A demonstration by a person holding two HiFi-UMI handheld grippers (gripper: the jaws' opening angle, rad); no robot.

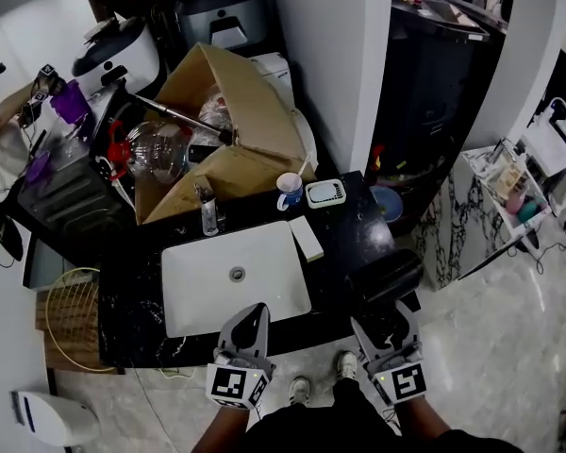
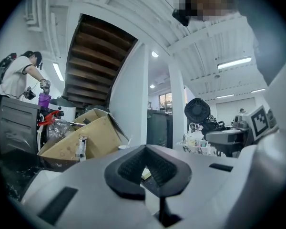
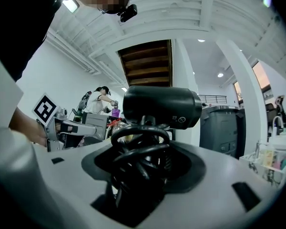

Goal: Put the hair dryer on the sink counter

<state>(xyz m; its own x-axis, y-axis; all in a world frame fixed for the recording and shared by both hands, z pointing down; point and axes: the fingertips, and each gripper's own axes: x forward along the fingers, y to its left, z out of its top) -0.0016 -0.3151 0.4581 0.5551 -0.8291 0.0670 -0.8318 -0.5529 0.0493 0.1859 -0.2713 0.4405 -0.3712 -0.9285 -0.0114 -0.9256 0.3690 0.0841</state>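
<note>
**Dryer [image 1: 385,274] held, not yet on the counter [image 1: 344,239]**

Step in hand: carrying. The right gripper [image 1: 387,333] pinches the dryer by its handle, with the black cord [image 3: 138,151] bunched between the jaws. The dryer sticks out just in front of this gripper, over the near right end of the counter. It looks like it is not resting there yet.

Next, I think, the right gripper should go forward and down until the dryer lies on the black top beside the basin [image 1: 264,281], not in it. Then the jaws can let go.

The left gripper [image 1: 255,324] has its jaws pressed together with nothing in them, and the basin lies just ahead of it.

The head view shows where the counter has room, which the right gripper view does not. The right gripper view shows the cord looped in the jaws and the dryer's fat barrel. From the head view it is just a dark lump.
</note>
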